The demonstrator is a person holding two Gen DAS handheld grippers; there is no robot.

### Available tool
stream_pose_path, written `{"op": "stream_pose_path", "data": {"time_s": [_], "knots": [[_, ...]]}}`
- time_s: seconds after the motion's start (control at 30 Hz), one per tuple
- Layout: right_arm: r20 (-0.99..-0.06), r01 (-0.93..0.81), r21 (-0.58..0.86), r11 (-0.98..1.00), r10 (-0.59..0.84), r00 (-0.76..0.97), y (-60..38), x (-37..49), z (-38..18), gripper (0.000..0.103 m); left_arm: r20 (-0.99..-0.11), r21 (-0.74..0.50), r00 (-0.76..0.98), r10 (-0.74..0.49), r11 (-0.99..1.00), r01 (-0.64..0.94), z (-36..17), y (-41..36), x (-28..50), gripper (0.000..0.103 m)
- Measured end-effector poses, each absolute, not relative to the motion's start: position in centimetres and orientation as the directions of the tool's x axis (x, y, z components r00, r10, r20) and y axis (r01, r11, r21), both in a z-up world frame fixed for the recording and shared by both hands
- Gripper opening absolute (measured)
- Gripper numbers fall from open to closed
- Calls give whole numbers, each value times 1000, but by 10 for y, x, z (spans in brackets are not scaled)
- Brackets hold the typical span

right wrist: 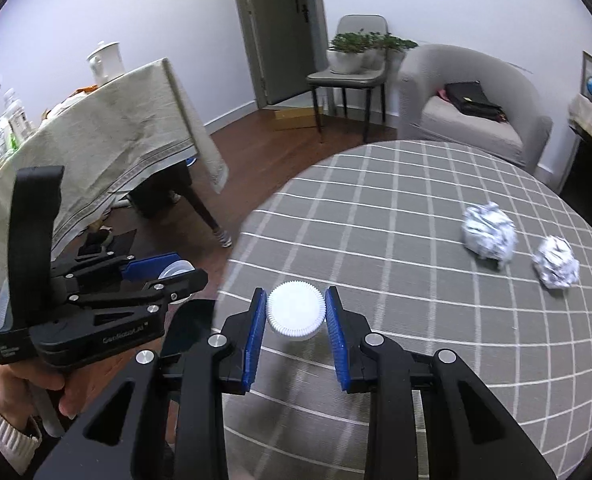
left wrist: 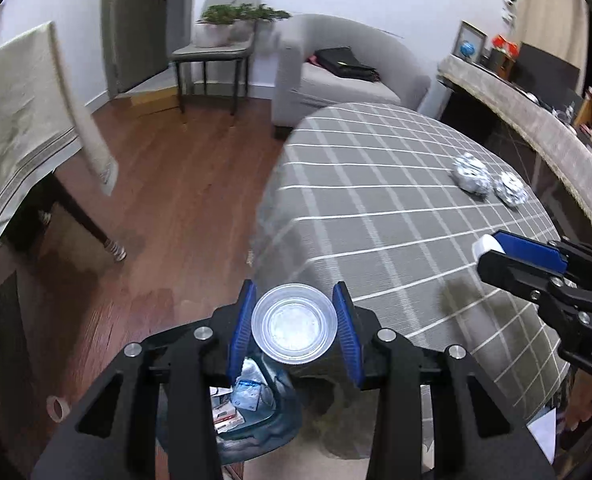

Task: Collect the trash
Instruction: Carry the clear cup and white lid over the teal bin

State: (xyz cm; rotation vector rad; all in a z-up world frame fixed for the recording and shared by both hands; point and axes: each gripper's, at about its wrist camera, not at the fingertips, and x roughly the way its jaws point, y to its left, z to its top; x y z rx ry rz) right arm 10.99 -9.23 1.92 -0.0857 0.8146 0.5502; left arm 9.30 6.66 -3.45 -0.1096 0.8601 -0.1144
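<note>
Foil balls (right wrist: 489,236): 2 on table (right wrist: 375,208) | left fingers (left wrist: 294,330) grip clear cup (left wrist: 294,326) | right fingers (right wrist: 295,314) grip white cap (right wrist: 294,312)

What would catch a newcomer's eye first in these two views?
Each claw grips a small round piece: the left claw holds a clear plastic cup past the table's edge, above a blue bag of rubbish; the right claw clamps a white ridged cap over the grey checked tablecloth. Two crumpled foil balls lie side by side at the table's far right.
</note>
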Motion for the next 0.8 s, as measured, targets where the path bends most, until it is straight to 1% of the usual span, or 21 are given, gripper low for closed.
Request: {"op": "stream_pose_path", "data": {"time_s": [0.1, 0.23, 0.4, 0.57, 0.67, 0.8], "knots": [[-701, -514, 138, 846, 450, 553, -79, 108, 24, 30, -751, -136, 649, -119, 990, 25, -38, 86, 89, 42], [-691, -536, 144, 832, 473, 547, -59, 110, 28, 30, -779, -125, 620, -92, 992, -9, -55, 107, 85, 42], [-699, -564, 151, 812, 491, 520, -28, 112, 22, 30, -815, -112, 575, -71, 993, -36, -78, 125, 86, 42], [-720, -584, 156, 796, 496, 484, -3, 115, 11, 30, -869, -125, 490, -74, 990, -72, -117, 141, 86, 42], [-733, -594, 155, 789, 495, 466, 7, 116, 4, 30, -894, -101, 445, -58, 992, -74, -141, 146, 83, 42], [-752, -602, 158, 783, 490, 441, 22, 119, -5, 30, -924, -100, 378, -61, 992, -83, -172, 152, 78, 42]]}}
